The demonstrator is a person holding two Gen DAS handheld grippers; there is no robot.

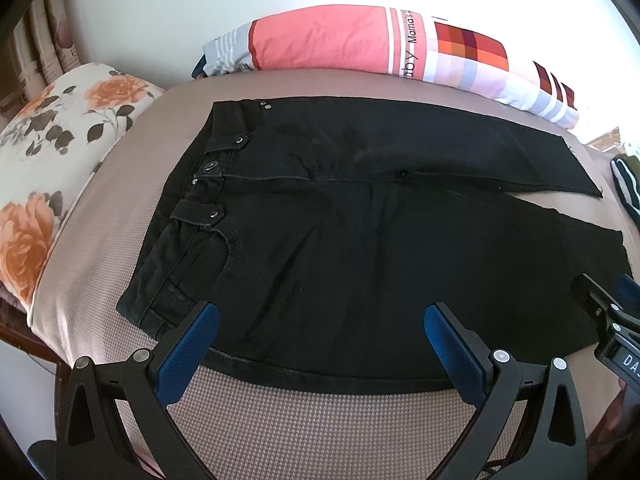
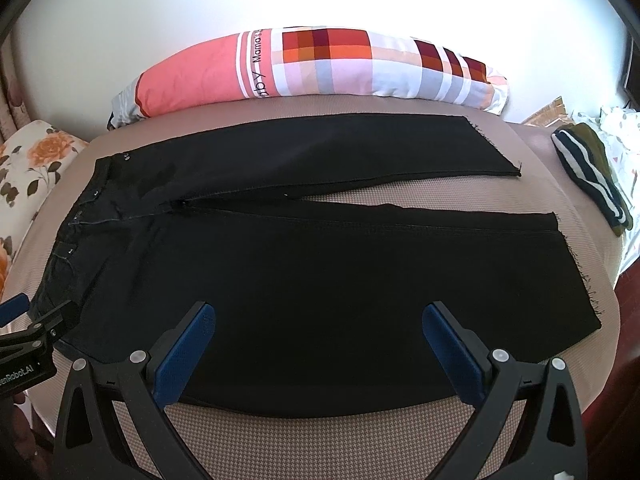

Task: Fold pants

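Observation:
Black pants [image 1: 320,240] [image 2: 320,272] lie flat and spread on a beige mattress [image 1: 300,420] [image 2: 340,440], waistband to the left, both legs running right with a narrow gap between them. My left gripper [image 1: 322,316] stands open over the near edge of the pants close to the waistband and pocket. My right gripper [image 2: 318,316] stands open over the near leg's front edge. Nothing is between either pair of blue-padded fingers. Each gripper shows at the other view's edge: the right one [image 1: 608,320], the left one [image 2: 36,328].
A long pink and checkered pillow [image 1: 380,48] [image 2: 320,68] lies along the far side by the white wall. A floral cushion [image 1: 52,152] [image 2: 36,156] sits at the left. A dark striped garment [image 2: 592,172] [image 1: 626,188] lies at the right end of the mattress.

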